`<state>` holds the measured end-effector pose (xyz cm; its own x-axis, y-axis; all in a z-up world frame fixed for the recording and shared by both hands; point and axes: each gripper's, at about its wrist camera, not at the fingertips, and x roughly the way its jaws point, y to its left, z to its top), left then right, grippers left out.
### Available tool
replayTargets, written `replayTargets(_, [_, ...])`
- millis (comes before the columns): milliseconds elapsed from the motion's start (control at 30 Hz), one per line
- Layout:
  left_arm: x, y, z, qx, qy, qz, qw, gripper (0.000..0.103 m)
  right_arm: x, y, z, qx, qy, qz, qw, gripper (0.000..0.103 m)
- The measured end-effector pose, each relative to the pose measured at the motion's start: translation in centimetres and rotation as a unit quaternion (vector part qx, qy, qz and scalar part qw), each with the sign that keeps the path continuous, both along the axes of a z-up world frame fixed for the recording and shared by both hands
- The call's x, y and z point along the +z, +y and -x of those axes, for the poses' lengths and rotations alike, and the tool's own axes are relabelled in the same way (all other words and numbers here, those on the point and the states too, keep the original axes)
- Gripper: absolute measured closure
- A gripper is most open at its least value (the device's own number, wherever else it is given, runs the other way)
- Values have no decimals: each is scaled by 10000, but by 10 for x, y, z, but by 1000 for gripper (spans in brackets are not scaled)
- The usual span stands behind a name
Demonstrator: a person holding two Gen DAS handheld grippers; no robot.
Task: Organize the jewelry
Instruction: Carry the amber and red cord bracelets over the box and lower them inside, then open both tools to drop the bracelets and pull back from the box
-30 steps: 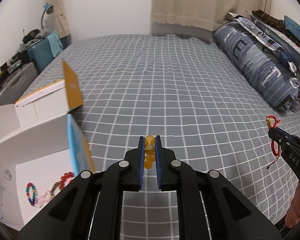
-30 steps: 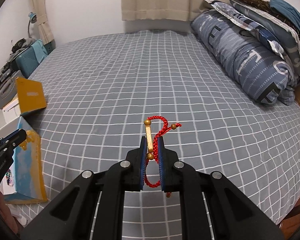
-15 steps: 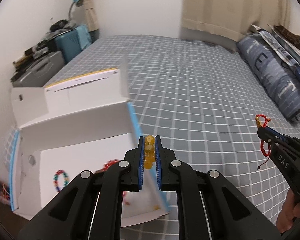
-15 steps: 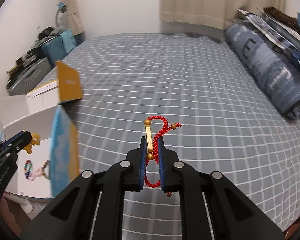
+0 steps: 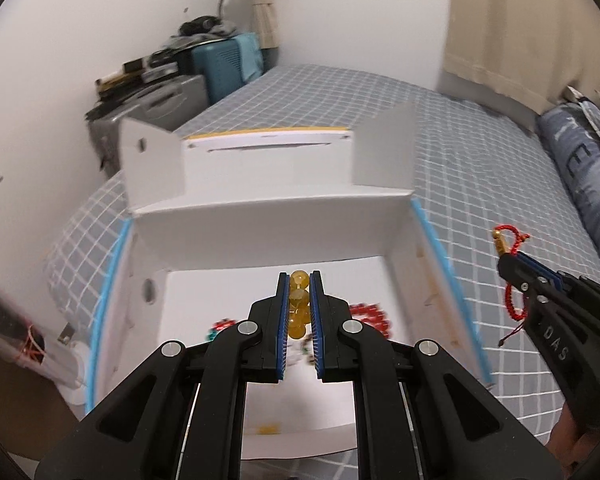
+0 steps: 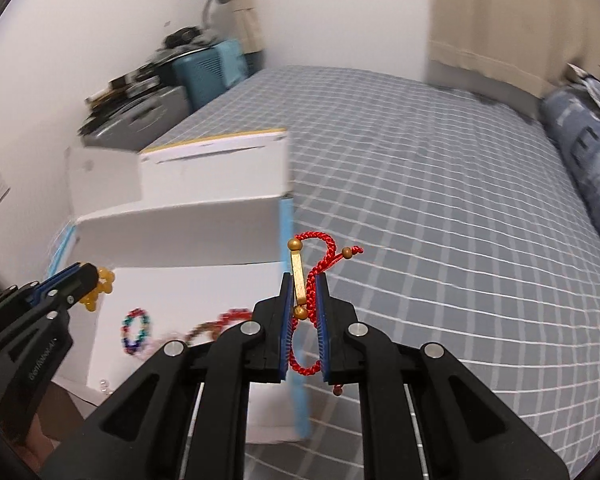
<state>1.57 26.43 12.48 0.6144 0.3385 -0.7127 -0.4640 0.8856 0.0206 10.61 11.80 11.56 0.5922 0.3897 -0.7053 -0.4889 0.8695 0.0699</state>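
Two grippers, two held pieces, one open white box on the bed. The left gripper has its fingers clamped on an amber bead bracelet, translucent yellow round beads stacked between the blue pads. The right gripper has its fingers clamped on a red braided cord bracelet with a gold bar and small gold beads, its loop hanging below the pads.

Inside the box lie at least three more bracelets: a multicoloured bead one to the left, a pale pink one near it, and a dark red bead one to the right; blur hides finer detail.

A second ago both grippers were over the open checked bedcover with the box at the far left edge. Now the left gripper hangs above the box interior, and the right one sits just beside the box's blue-edged right wall.
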Motion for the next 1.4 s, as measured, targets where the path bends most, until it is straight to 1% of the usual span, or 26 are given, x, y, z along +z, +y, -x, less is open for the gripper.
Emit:
replayTargets(167, [-14,26,13,228,128,63,9996,94,-17,45,8,339,147,106,9993,93])
replayTargets(300, [-26,43,15,351,247,129,9990,94,-32,72,12,497,257,270,9981,93])
replayTargets(400, [-37,51,14,397,338,163,9985,94,-45,81,10,521,342,445,9971,93])
replayTargets(533, [-51,57,9,386,505,237,9977,94,-55,89,4,470,501,533,9962,93])
replayTargets(800, [-61,63,6,399,613,279,9969,94,-63,90,1,467,637,567,9953,91])
replayTargets(900, [-61,64,6,429,616,299,9967,92,-64,90,0,476,674,581,9949,90])
replayTargets(1000, [-59,66,8,537,625,305,9961,91,-63,90,1,531,713,487,9949,80])
replayTargets(1033, [-59,67,8,552,626,324,9960,87,-61,89,2,540,689,476,9950,79])
replayTargets(1067, [-59,67,9,575,628,324,9958,79,-60,89,3,555,674,460,9951,77])
replayTargets(1100, [-57,67,9,595,614,318,9958,74,-59,89,4,571,665,440,9952,70])
replayTargets(1133, [-55,68,11,614,554,332,9960,63,-57,89,5,600,649,398,9953,64])
replayTargets(1167, [-52,69,13,643,496,313,9962,56,-55,88,6,614,634,370,9954,61])
replayTargets(1200, [-49,69,16,677,452,270,9963,54,-53,88,6,617,610,345,9956,57])
replayTargets(1233, [-47,69,17,697,422,253,9964,49,-50,87,8,627,565,324,9959,49])
replayTargets(1267, [-44,70,19,719,375,260,9964,43,-48,86,8,626,544,307,9961,45])
replayTargets(1300, [-42,71,21,733,340,268,9964,40,-46,85,9,619,528,278,9963,38])
replayTargets(1400, [-33,71,29,789,215,221,9964,31,-38,81,12,618,428,247,9969,27])
